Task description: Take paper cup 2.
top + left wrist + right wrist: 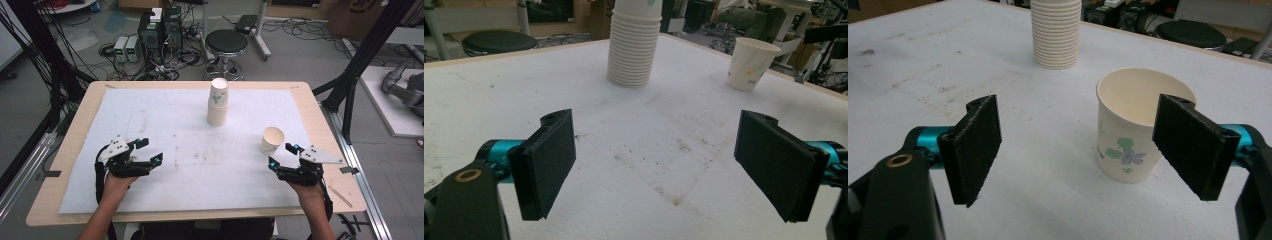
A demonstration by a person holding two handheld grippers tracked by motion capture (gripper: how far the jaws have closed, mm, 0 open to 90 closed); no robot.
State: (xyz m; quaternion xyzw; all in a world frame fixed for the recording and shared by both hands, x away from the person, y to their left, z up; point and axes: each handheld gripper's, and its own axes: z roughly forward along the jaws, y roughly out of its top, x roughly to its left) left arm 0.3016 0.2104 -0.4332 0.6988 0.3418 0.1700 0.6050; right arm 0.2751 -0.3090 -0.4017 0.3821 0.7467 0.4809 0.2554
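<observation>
Both forearms come in from the near edge of the table (pixel 75 127) and lie low over the white sheet (pixel 165 125), each hand wrapped around the back of its tool. The left gripper (pixel 148 151) sits near the left side of the sheet, angled toward the middle, its 2 jaws spread wide with only bare, stained sheet between them. The right gripper (pixel 282 154) sits near the right side, pointing up the table and slightly inward, its 2 jaws likewise wide apart and holding nothing. The single paper cup (pixel 272 140) stands upright and mouth-up just ahead of the right gripper; in the right gripper view the cup (pixel 1133 132), printed with small flowers, stands beyond the jaw tips and toward the right-hand jaw, which overlaps its rim in the picture; whether they touch I cannot tell. The stack of cups (pixel 218 102) stands upright farther up the table, near its middle, well apart from both grippers and from the single cup.
</observation>
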